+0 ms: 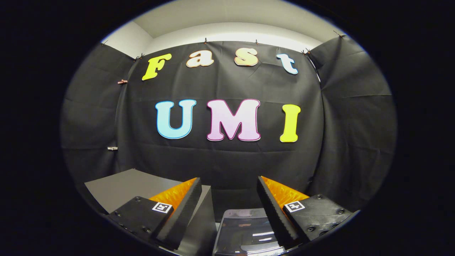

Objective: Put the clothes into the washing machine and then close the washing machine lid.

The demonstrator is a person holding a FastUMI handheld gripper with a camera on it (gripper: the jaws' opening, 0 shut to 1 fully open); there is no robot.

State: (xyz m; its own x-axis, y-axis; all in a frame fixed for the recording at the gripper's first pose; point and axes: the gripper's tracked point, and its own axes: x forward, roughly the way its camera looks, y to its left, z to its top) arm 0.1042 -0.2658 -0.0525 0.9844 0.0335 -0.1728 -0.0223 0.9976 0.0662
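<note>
Washing machine lid (247, 231), a dark, glossy, translucent panel with pale streaks of reflected light, lies low between the gripper's two fingers, nearest the camera. Its far rim, rounded at the corners, is a lighter grey band. The gripper (229, 208) is held above it with its fingers spread wide apart, pinching nothing; the gap between them is bare except for the lid below. Each finger (185, 209) has a ribbed inner face, and each carries a small square black-and-white marker on its mount. Whether the fingers touch the lid cannot be told.

Just beyond the left finger, a flat grey surface (121, 188) stretches away to the left, with an upright grey panel edge beside the lid. No clothes can be made out in this view.

Farther off, the black cloth wall (227, 163) of the booth rises behind everything, creased and hung in panels, pinned along its top edge by small clips (122, 81). Above the cloth, a strip of pale wall and ceiling (231, 28) is brightly lit.
</note>
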